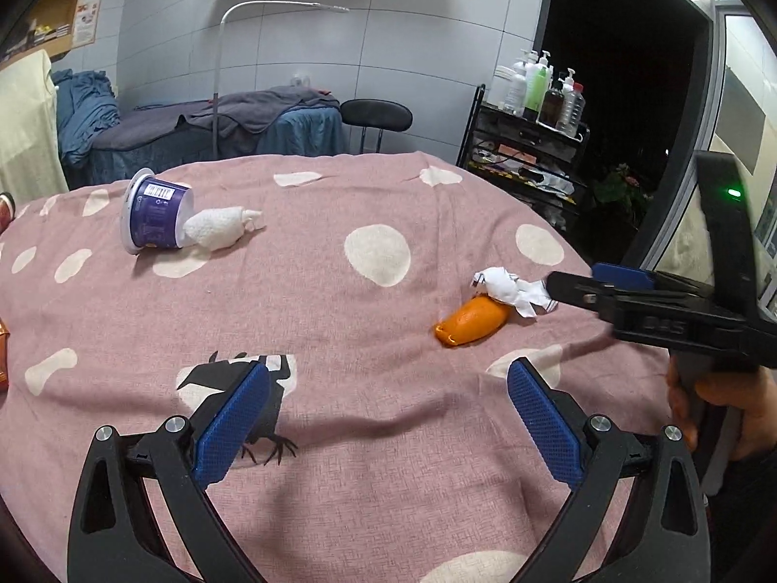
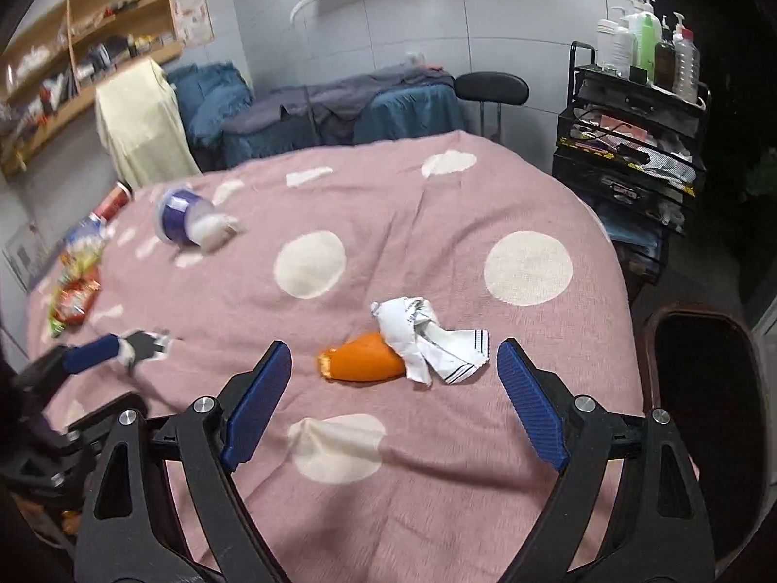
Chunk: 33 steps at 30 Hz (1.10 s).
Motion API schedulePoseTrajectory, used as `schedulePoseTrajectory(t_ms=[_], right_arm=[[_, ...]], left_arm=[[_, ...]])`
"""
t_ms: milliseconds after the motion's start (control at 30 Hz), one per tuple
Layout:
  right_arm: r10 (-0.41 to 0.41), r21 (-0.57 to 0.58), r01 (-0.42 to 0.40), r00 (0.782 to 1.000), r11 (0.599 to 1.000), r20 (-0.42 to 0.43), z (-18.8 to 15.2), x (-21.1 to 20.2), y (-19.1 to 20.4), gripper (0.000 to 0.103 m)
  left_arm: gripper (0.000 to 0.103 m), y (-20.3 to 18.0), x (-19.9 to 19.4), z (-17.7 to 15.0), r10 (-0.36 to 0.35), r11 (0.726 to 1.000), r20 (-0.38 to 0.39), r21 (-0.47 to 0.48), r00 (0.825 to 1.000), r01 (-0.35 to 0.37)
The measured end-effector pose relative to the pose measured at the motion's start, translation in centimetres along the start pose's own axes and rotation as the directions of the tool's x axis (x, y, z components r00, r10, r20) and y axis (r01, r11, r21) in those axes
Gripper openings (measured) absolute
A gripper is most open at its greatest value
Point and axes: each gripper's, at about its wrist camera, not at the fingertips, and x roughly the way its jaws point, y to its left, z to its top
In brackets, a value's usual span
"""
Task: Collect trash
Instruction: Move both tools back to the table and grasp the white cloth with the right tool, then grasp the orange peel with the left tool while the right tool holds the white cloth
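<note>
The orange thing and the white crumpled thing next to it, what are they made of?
The orange thing looks like a piece of orange peel: matt, curved, with a paler torn edge. The white thing looks like crumpled paper, maybe a printed wrapper: sharp creases, thin dark lines along one edge. It rests against the peel.

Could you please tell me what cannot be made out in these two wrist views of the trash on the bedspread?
- Purple cup, left wrist view: its inside is hidden; a white wad plugs the mouth.
- Snack wrappers, right wrist view: motion blur makes the print unreadable.
- Orange peel, both views: the crumpled paper covers one end.
- Red can, right wrist view: blurred, partly past the bed's edge.
</note>
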Motion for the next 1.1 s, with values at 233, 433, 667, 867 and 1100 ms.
schedulePoseTrajectory(t_ms=[233,433,667,867,1100], right_arm=[[-0.067,-0.044,0.060,0.982,0.997,-0.177,1.9,5.5,-0.1,0.079],[-0.074,-0.071,0.057,0.962,0.996,-0.263,2.1,8.6,-0.3,0.059],[0.008,0.030,-0.002,0.981,1.000,-0.191,2.0,7.5,-2.0,0.017],[-0.010,0.071,0.012,1.000,0.997,-0.027,2.0,4.5,-2.5,0.016],[-0.026,0.072,0.019,0.995,0.997,0.097,1.7,-0.1,-3.0,0.016]], left_arm=[[0.097,-1.5,1.1,-0.1,-0.027,0.998,-0.044,0.061,0.999,0.030],[0.097,-2.5,2.5,0.1,-0.053,0.995,-0.098,0.084,0.994,0.061],[0.093,-3.2,4.1,0.9,-0.072,0.992,-0.145,0.089,0.987,0.086],[0.080,-4.1,6.4,2.3,-0.075,0.986,-0.187,0.132,0.980,0.101],[0.069,-6.0,10.6,3.9,-0.034,0.966,-0.257,0.240,0.966,0.097]])
